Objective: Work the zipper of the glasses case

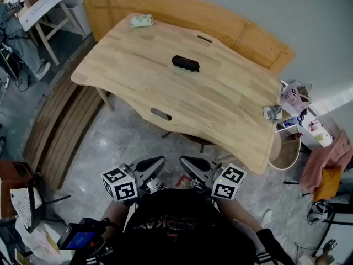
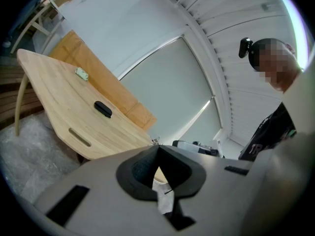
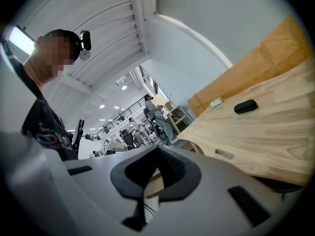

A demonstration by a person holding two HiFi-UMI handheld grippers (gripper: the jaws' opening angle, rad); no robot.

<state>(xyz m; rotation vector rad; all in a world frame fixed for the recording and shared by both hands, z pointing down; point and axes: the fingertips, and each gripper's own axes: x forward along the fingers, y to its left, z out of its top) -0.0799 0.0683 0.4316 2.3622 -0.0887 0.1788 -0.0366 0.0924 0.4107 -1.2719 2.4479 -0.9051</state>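
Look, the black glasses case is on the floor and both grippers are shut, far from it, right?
No. The glasses case lies on the wooden table, not the floor, as the head view shows. The left gripper and right gripper are shut, far from it.
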